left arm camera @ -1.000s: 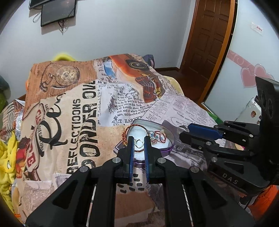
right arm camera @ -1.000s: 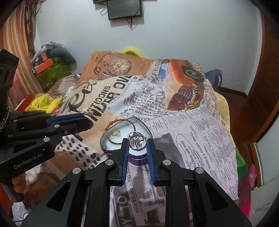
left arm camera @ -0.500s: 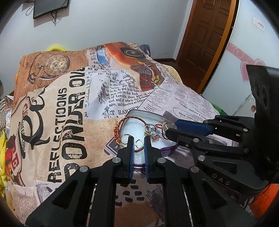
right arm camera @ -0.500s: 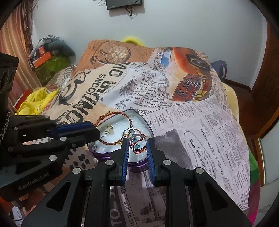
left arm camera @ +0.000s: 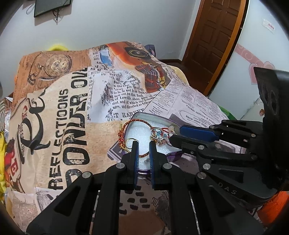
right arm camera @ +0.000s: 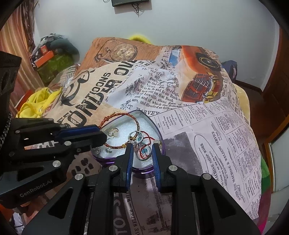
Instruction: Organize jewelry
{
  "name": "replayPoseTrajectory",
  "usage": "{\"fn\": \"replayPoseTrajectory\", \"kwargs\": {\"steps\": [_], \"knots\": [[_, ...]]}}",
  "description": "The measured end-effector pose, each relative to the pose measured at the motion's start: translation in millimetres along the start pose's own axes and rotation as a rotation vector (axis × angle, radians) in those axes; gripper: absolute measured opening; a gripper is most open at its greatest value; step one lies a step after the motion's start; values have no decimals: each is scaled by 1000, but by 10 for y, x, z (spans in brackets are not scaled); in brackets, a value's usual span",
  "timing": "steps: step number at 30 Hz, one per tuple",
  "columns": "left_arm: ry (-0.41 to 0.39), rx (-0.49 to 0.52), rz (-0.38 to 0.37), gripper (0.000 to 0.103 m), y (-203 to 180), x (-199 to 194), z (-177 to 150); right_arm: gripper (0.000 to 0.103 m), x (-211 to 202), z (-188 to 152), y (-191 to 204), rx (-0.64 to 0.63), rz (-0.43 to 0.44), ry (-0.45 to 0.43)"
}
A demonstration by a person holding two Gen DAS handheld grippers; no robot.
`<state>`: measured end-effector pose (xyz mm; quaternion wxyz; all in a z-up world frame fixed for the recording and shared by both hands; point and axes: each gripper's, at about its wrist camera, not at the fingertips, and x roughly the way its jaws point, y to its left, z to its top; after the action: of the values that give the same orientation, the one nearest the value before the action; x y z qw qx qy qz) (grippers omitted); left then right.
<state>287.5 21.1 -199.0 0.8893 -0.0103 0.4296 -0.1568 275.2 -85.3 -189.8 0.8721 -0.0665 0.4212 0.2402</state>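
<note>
A purple heart-shaped tin [left arm camera: 173, 156] [right arm camera: 159, 132] with white lining lies open on the printed bedspread. In it lie a red-and-gold cord bracelet [left arm camera: 124, 134] [right arm camera: 117, 115], a gold ring [left arm camera: 130, 140] [right arm camera: 113, 132] and a tangle of silver hoop earrings with blue stones [left arm camera: 159, 136] [right arm camera: 142, 150]. My left gripper [left arm camera: 143, 144] hovers over the tin's near edge, jaws slightly apart, holding nothing. My right gripper [right arm camera: 141, 147] is partly open with the hoop earrings between its fingertips, not clearly pinched. Each gripper shows in the other's view, the right one [left arm camera: 182, 134] and the left one [right arm camera: 97, 133].
The newspaper-and-car print bedspread [left arm camera: 72, 101] [right arm camera: 207, 144] covers the bed. Yellow cloth [right arm camera: 36, 103] and a pile of clutter [right arm camera: 52, 59] lie at the left. A wooden door [left arm camera: 213, 36] stands at the right and a wall screen [left arm camera: 52, 6] hangs above.
Both grippers have moved closer over the tin. The right gripper's fingertips now sit around the hoop earrings and its jaws have spread slightly wider.
</note>
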Motion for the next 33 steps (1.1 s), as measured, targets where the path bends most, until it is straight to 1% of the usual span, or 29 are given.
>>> {"fn": "replayPoseTrajectory", "kwargs": {"steps": [6, 8, 11, 18, 23, 24, 26, 27, 28, 29, 30, 31, 32, 33], "knots": [[-33, 10, 16, 9, -55, -232, 33, 19, -165, 23, 23, -1, -12, -32], [-57, 6, 29, 9, -70, -356, 52, 19, -282, 41, 32, 1, -16, -55], [-115, 7, 56, 9, -116, -611, 84, 19, -513, 72, 66, -3, -32, -104], [-287, 2, 106, 9, -296, -1383, 132, 19, -1246, 121, 194, -6, -71, -273], [-421, 33, 157, 10, -528, -1950, 82, 19, -1927, 75, 338, -19, -102, -448], [-450, 45, 170, 12, -590, -2072, 57, 19, -2078, 48, 377, -23, -105, -489], [-498, 58, 186, 22, -695, -2276, 3, 19, -2307, -2, 446, -26, -115, -555], [-530, 59, 190, 33, -745, -2391, -39, 19, -2432, -41, 490, -28, -130, -592], [-554, 58, 193, 41, -777, -2466, -68, 22, -2488, -59, 514, -29, -142, -614], [-585, 58, 198, 42, -822, -2566, -117, 30, -2589, -107, 554, -29, -159, -646], [-607, 58, 205, 43, -858, -2641, -157, 35, -2668, -156, 585, -26, -170, -675], [-632, 59, 218, 45, -905, -2731, -212, 44, -2719, -198, 611, -23, -179, -699], [-645, 58, 227, 47, -930, -2777, -240, 49, -2790, -255, 647, -19, -190, -730], [-658, 54, 236, 53, -953, -2824, -275, 50, -2818, -280, 671, -19, -198, -747]]}}
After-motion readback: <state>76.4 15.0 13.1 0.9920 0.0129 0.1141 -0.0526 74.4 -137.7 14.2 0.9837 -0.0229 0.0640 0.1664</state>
